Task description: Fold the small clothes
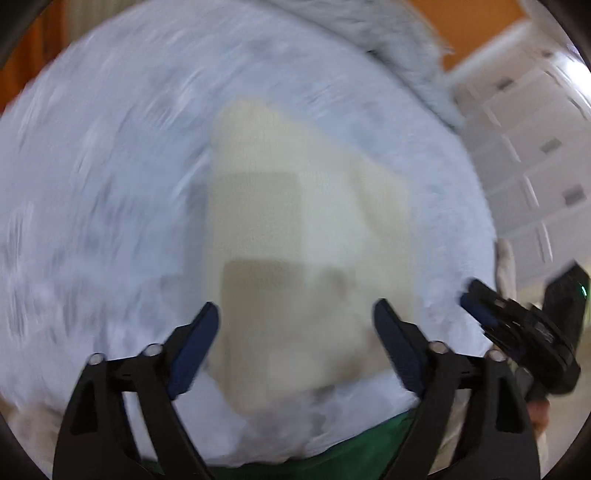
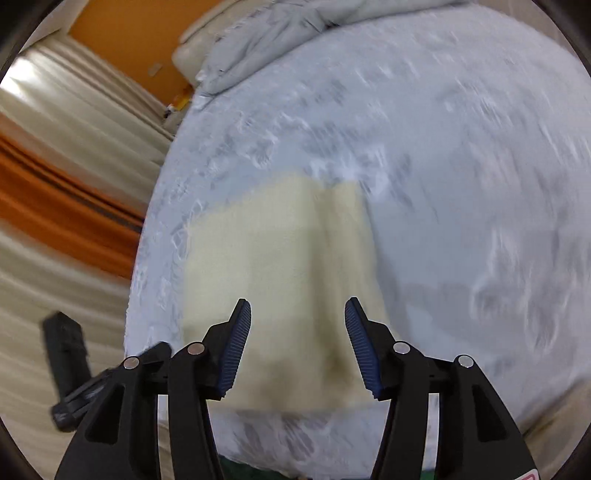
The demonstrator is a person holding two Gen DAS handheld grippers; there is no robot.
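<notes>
Cream cloth [image 1: 295,236] lies folded on the pale bed [image 1: 103,177]. Left tongs [image 1: 295,325] and right tongs [image 2: 298,343] hang wide apart near it, holding nothing.

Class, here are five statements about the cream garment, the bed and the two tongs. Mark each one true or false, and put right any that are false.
1. The cream garment lies on the pale blue bedcover. True.
2. The left tongs are clamped shut on the garment. False: they are open and hold nothing.
3. The right tongs are open. True.
4. A grey blanket is bunched at the far end of the bed. True.
5. The wall behind the bed is green. False: the wall is orange.
</notes>
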